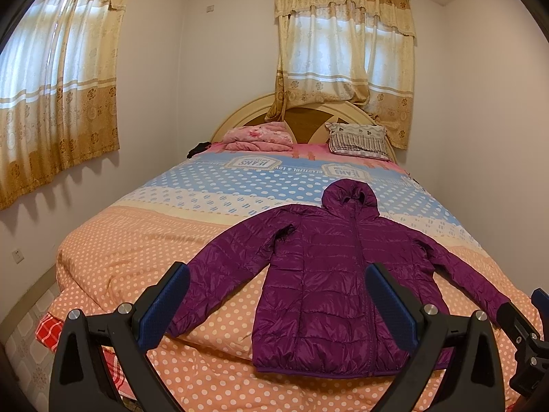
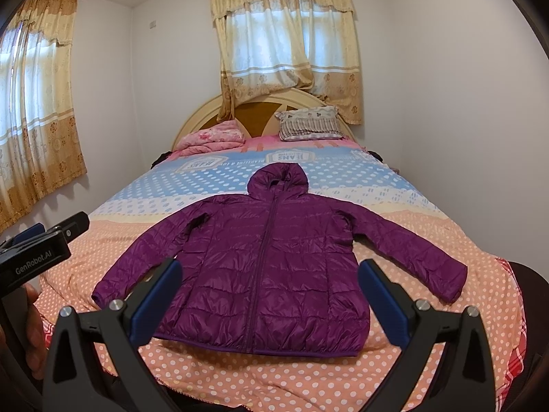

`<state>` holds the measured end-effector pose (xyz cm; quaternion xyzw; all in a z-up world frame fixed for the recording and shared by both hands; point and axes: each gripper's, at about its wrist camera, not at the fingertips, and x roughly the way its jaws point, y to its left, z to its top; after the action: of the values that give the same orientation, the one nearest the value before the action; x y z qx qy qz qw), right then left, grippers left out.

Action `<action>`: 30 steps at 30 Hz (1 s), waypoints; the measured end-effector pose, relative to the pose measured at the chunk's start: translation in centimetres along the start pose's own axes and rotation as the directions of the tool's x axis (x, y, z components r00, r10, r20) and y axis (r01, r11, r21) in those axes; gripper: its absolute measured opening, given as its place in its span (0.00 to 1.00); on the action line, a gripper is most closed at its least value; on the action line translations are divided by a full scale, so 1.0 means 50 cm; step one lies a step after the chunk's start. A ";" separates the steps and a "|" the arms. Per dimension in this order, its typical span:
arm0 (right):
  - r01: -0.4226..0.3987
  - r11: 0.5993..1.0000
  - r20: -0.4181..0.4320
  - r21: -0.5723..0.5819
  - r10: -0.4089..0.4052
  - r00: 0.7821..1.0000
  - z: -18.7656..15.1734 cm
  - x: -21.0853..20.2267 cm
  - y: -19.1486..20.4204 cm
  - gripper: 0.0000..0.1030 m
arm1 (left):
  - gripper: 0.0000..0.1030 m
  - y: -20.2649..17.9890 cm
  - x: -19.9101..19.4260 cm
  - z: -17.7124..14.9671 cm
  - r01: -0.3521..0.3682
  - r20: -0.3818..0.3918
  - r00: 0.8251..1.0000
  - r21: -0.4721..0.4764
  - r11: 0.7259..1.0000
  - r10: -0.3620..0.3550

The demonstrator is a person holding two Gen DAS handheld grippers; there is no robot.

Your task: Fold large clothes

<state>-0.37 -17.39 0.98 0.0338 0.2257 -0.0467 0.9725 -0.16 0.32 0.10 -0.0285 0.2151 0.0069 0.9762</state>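
Jacket (image 2: 271, 250) flat on bed (image 2: 394, 185), hood toward headboard (image 2: 254, 111), sleeves spread to both sides. Pillow (image 2: 308, 123) and folded blanket (image 2: 212, 137) behind it, against headboard. Left tool (image 1: 278, 302) and right tool (image 2: 269, 297) before hem, apart from fabric.

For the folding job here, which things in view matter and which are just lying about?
In the job: purple hooded jacket, spread flat on the bed; left gripper and right gripper, both open.
Lying about: pink blanket, striped pillow, curtains.
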 end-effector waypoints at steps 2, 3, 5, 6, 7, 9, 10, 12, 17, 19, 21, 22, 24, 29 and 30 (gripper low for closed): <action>-0.001 1.000 -0.001 -0.001 0.001 1.000 -0.002 0.001 0.002 1.00 | 0.99 0.001 0.000 0.000 0.002 0.001 1.000 -0.002 1.000 -0.002; -0.001 1.000 -0.001 -0.002 0.001 1.000 -0.003 0.001 0.002 1.00 | 0.99 0.000 0.001 0.000 0.000 0.001 1.000 -0.002 1.000 0.000; 0.000 1.000 -0.002 -0.002 0.000 1.000 -0.004 0.001 0.003 1.00 | 0.99 0.000 0.000 -0.001 0.001 0.000 1.000 -0.002 1.000 -0.001; -0.001 1.000 -0.002 -0.002 0.001 1.000 -0.003 0.002 0.002 1.00 | 0.99 0.000 0.000 -0.001 0.000 0.000 1.000 -0.003 1.000 0.000; -0.001 1.000 -0.003 -0.001 0.001 1.000 -0.004 0.001 0.003 1.00 | 0.99 0.000 0.001 -0.001 0.001 -0.001 1.000 -0.003 1.000 -0.001; -0.001 1.000 -0.005 -0.002 0.001 1.000 -0.006 0.003 0.004 1.00 | 0.99 0.001 0.002 -0.004 0.001 -0.002 1.000 -0.005 1.000 -0.001; -0.002 1.000 -0.006 -0.003 0.002 1.000 -0.007 0.003 0.005 1.00 | 0.99 0.002 0.002 -0.004 0.001 -0.003 1.000 -0.006 1.000 -0.001; -0.003 1.000 -0.008 -0.003 0.003 1.000 -0.007 0.006 0.003 1.00 | 0.99 0.002 0.003 -0.005 0.000 -0.004 1.000 -0.006 1.000 0.000; -0.003 1.000 -0.009 -0.001 0.003 1.000 -0.008 0.006 0.004 1.00 | 0.99 0.003 0.004 -0.007 0.001 -0.003 1.000 -0.008 1.000 -0.001; -0.004 1.000 -0.009 -0.001 0.004 1.000 -0.009 0.007 0.004 1.00 | 0.99 0.003 0.004 -0.006 -0.001 -0.003 1.000 -0.008 1.000 0.001; -0.004 1.000 -0.009 -0.003 0.004 1.000 -0.009 0.007 0.004 1.00 | 0.99 0.003 0.004 -0.006 0.000 -0.004 1.000 -0.009 1.000 0.000; -0.004 1.000 -0.009 -0.003 0.004 1.000 -0.010 0.006 0.004 1.00 | 0.99 0.003 0.004 -0.006 0.000 -0.004 1.000 -0.008 1.000 0.000; -0.005 1.000 -0.010 -0.001 0.005 1.000 -0.009 0.006 0.004 1.00 | 0.99 0.003 0.004 -0.006 -0.001 -0.004 1.000 -0.008 1.000 0.001; -0.006 1.000 -0.012 -0.002 0.006 1.000 -0.011 0.007 0.005 1.00 | 0.99 0.002 0.005 -0.007 -0.001 -0.004 1.000 -0.007 1.000 0.001; -0.005 1.000 -0.012 -0.002 0.005 1.000 -0.012 0.007 0.005 1.00 | 0.99 0.004 0.004 -0.006 0.001 -0.006 1.000 -0.008 1.000 -0.001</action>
<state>-0.27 -17.10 0.31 0.0336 0.2317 -0.0435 0.9712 -0.10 0.51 -0.28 -0.0325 0.2179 0.0072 0.9754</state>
